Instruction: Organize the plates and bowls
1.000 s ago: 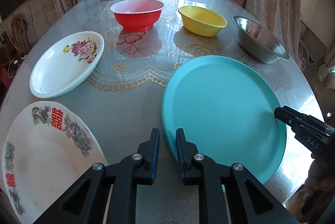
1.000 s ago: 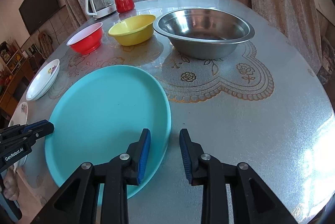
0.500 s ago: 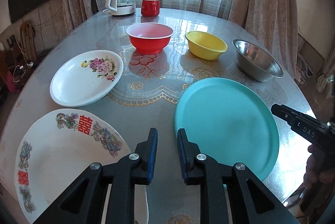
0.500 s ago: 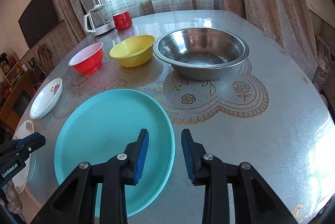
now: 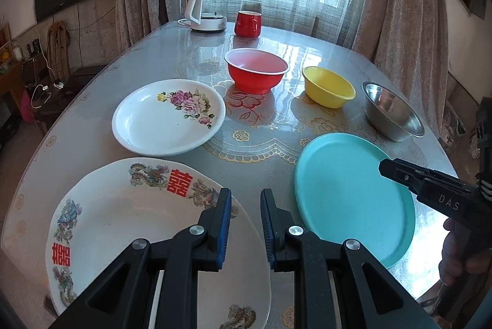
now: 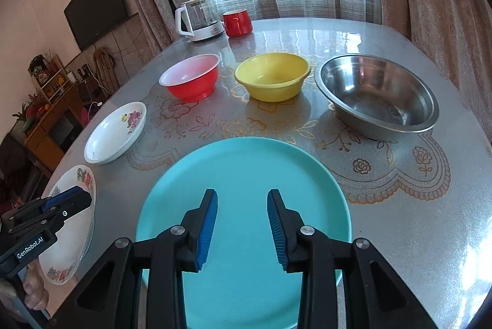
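1. On the glossy grey counter with its gold lace-pattern cover, three plates sat along the near side and three bowls in a row behind them.
2. At the near left lay a large white plate printed with red Chinese characters and dragons; the left claw hung over its right edge, blue-padded jaws parted by a narrow gap and holding nothing.
3. Just behind that plate sat a white round plate with a pink rose print, apart from its neighbour.
4. At the near right lay a flat turquoise round plate; the right claw hovered above its middle, jaws spread moderately wide and empty.
5. Behind the plates, left to right, stood a red plastic bowl with a pale inside, a yellow plastic bowl and a wide stainless-steel bowl, each separate from the others.
6. At the far end of the counter, near the curtained window, a white-handled glass kettle stood beside a red mug.
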A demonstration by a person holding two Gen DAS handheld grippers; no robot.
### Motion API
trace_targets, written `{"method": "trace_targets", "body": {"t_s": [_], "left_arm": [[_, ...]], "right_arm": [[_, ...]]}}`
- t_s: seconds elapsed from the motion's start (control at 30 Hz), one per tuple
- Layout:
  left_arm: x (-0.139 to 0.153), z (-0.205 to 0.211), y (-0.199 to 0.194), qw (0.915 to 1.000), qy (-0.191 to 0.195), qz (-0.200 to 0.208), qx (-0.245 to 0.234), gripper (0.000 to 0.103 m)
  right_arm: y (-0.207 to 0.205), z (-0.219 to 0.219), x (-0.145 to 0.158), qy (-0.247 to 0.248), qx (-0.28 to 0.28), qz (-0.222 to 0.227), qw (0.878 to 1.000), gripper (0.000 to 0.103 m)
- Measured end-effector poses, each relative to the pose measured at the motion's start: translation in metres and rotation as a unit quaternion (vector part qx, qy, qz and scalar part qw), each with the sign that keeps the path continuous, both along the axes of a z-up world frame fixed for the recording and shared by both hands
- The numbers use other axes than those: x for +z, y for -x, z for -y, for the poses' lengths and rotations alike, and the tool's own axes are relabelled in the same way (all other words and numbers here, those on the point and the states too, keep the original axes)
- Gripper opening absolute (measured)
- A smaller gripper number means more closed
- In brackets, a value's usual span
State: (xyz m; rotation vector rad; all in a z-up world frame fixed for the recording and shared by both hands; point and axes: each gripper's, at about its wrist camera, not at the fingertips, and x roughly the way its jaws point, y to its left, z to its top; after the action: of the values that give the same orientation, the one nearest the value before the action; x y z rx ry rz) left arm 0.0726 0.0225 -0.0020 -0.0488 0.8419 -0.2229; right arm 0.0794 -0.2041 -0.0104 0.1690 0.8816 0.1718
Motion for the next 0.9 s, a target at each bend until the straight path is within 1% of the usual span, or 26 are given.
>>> {"method": "trace_targets", "body": {"t_s": [0.1, 0.2, 0.37, 0.47, 0.53, 0.6, 0.7, 0.77, 0.83, 0.9], "left_arm": [[0.003, -0.011, -0.001, 1.0, 0.003, 0.002, 0.008, 0.03], [0.006, -0.024, -0.002, 0.9997, 0.002, 0.009, 0.022, 0.03], [0.011, -0.049, -0.006, 0.9991, 0.018, 0.014, 0.035, 0.031], [0.013, -0.064, -0.008, 0.9989, 0.015, 0.019, 0.041, 0.036], [0.012, -0.076, -0.012, 0.9983, 0.011, 0.018, 0.055, 0.037], [0.011, -0.09, -0.014, 0.9974, 0.016, 0.017, 0.068, 0.04], [0.008, -0.114, -0.018, 0.9957, 0.021, 0.012, 0.09, 0.04], [0.006, -0.13, -0.023, 0.9945, 0.034, 0.001, 0.099, 0.04], [0.005, -0.143, -0.031, 0.9933, 0.056, -0.01, 0.101, 0.04], [0.004, -0.154, -0.04, 0.9914, 0.07, -0.019, 0.109, 0.038]], "right_arm": [[-0.011, -0.019, 0.001, -0.027, 0.033, -0.011, 0.999, 0.035], [-0.02, -0.041, 0.004, -0.037, 0.066, -0.018, 0.997, 0.035], [-0.036, -0.069, 0.01, -0.071, 0.101, -0.039, 0.992, 0.035], [-0.043, -0.085, 0.013, -0.094, 0.118, -0.049, 0.987, 0.035], [-0.049, -0.094, 0.014, -0.106, 0.126, -0.057, 0.985, 0.035], [-0.055, -0.103, 0.014, -0.114, 0.129, -0.062, 0.983, 0.035], [-0.066, -0.114, 0.015, -0.122, 0.129, -0.066, 0.982, 0.035], [-0.074, -0.121, 0.015, -0.128, 0.129, -0.07, 0.981, 0.035], [-0.083, -0.127, 0.013, -0.13, 0.125, -0.074, 0.981, 0.035], [-0.092, -0.132, 0.01, -0.132, 0.118, -0.081, 0.981, 0.035]]}}
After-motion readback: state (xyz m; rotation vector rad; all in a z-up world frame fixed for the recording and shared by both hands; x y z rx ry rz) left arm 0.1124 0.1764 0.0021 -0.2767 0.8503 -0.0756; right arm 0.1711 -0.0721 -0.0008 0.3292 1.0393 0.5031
